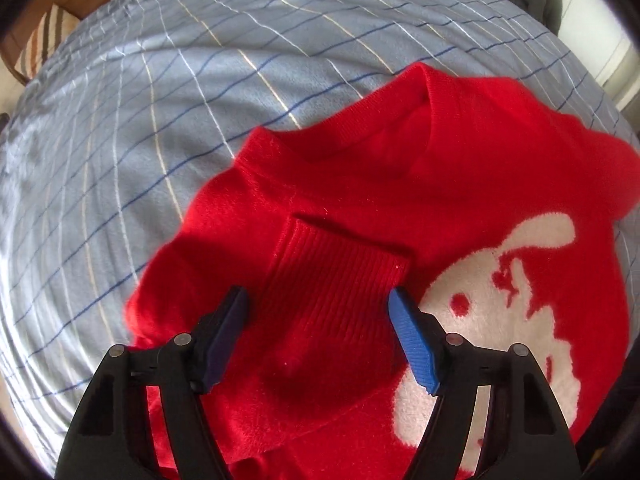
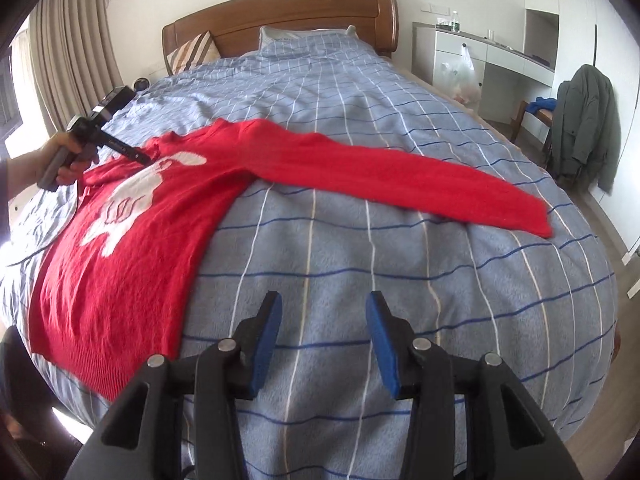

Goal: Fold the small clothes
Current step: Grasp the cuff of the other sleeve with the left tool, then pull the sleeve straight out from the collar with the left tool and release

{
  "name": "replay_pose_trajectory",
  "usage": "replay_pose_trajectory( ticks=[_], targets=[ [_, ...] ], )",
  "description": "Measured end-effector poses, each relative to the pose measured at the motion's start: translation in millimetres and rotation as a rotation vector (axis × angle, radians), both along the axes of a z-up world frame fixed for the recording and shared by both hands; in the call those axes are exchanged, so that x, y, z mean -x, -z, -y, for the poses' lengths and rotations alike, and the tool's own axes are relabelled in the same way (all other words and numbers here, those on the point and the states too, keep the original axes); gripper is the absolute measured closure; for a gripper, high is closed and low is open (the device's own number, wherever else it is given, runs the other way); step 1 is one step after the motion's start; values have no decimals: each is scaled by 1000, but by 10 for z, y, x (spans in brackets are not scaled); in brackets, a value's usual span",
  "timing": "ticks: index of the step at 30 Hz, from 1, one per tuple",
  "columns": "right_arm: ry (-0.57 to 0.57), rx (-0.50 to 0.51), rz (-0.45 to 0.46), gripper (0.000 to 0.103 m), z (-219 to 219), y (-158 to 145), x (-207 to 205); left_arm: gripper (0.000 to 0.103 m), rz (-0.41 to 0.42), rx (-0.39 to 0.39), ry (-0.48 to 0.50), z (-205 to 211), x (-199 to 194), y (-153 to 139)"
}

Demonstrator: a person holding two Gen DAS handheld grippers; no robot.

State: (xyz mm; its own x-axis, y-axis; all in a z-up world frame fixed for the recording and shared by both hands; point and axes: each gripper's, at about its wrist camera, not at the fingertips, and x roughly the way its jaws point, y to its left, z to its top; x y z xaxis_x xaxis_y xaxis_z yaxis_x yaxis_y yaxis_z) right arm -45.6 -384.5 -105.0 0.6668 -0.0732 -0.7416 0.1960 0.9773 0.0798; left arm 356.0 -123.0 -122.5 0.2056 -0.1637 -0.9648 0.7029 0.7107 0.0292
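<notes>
The left gripper [image 1: 318,300] sits nearest the lens, its blue pads [image 1: 414,344] standing apart on either side of a ribbed cuff [image 1: 340,276] without pressing on it, so it holds nothing. That cuff ends a sleeve already folded in across the chest of the red sweater [image 1: 460,184], just below the collar [image 1: 360,128] and beside the white figure [image 1: 500,300] knitted on the front. The sweater lies front up on a blue checked bedspread [image 1: 140,140].

In the right wrist view, the right gripper [image 2: 324,340] hangs over bare bedspread [image 2: 400,264], half open and empty, near the sweater's side edge. The other sleeve [image 2: 400,168] lies stretched straight out across the bed, well apart from the body. A hand [image 2: 60,156] holds the left gripper's handle over the sweater.

The step in hand seems to be folding the sleeves inward, with one done. Next, the right gripper probably needs to reach the far cuff, pinch it, and carry it back over the chest without dragging the body out of place.
</notes>
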Motion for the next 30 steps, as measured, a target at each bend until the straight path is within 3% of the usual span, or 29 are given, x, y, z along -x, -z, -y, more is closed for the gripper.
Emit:
replay_pose_trajectory(
  ticks=[3, 7, 11, 13, 16, 18, 23, 28, 29, 30],
  targets=[
    [-21, 34, -17, 59, -94, 46, 26, 90, -79, 100, -37, -107, -34, -3],
    [-23, 23, 10, 59, -146, -26, 40, 92, 43, 236, -150, -504, 16, -456],
    [-55, 39, 49, 59, -303, -155, 72, 91, 165, 461, -482, -1581, 77, -1124],
    [-72, 40, 61, 59, -390, -194, 89, 91, 215, 514, -677, -2224, 121, -1314],
    [-96, 26, 71, 59, -522, -211, 104, 91, 304, 475, -954, -3104, 325, -1348],
    [-119, 20, 69, 59, -628, -198, 98, 91, 329, 414, -1072, -3514, 458, -1238],
    [-171, 1, 48, 59, -865, -140, 67, 91, 219, 391, -1215, -4025, 679, -687],
    [-196, 8, 40, 59, -990, -169, 42, 92, 228, 487, -1286, -4274, 857, -641],
    [-200, 13, 40, 59, -1007, -173, 38, 91, 263, 489, -1280, -4316, 865, -681],
    [-204, 14, 39, 59, -1021, -174, 36, 90, 287, 439, -1286, -4360, 828, -676]
  ],
)
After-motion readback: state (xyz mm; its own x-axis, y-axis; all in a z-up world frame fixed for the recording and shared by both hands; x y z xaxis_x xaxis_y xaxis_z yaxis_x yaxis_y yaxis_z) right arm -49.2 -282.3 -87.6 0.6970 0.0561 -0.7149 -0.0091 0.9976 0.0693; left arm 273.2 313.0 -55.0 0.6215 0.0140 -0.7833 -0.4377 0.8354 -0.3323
